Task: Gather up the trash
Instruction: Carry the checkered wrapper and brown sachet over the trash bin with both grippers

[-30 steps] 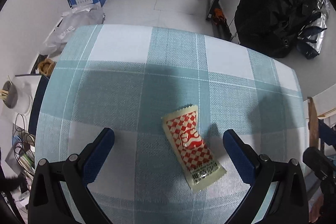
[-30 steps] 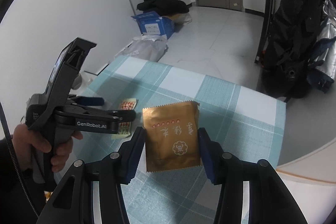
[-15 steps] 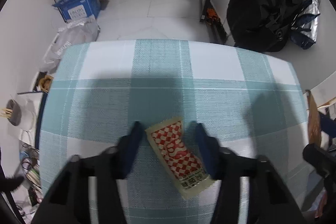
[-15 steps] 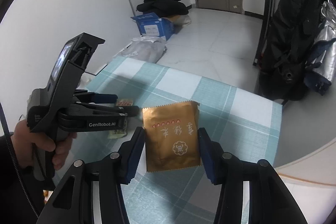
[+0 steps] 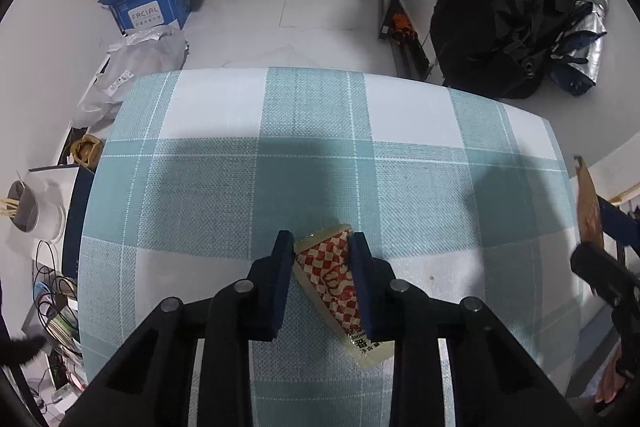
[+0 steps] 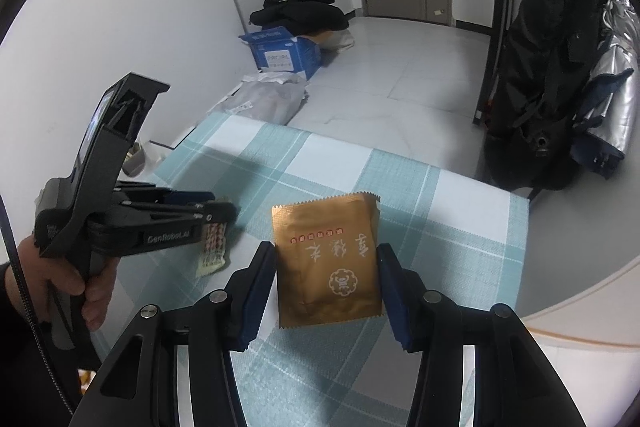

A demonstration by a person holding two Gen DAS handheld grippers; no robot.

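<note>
The step in hand looks like the pick-up of a second piece of trash: the left gripper (image 5: 322, 247) has just been closing around the red-checked sachet (image 5: 334, 277), which lies flat on the checked tablecloth (image 5: 208, 187), and its blue pads now stand against the sachet's two long edges near its upper end. To do this well, the person should probably finish the squeeze until the thin packet buckles slightly between the pads, then lift straight up and slowly, since a flat, slippery wrapper caught only by its edges could slide out or stay stuck to the cloth. The sachet runs slantwise, its top corner between the fingertips and its lower, pale end trailing out under the right-side finger (image 5: 362, 283), so the hold sits toward one end and the free end may droop. Whether the pads truly pinch it or only touch it cannot be told for sure. In the right wrist view, the right gripper (image 6: 326, 259) is about half open and clamped on the gold packet (image 6: 328, 259) by its side edges, holding it upright above the table, well apart from the sachet (image 6: 214, 243) at the left gripper (image 6: 224, 215).
</note>
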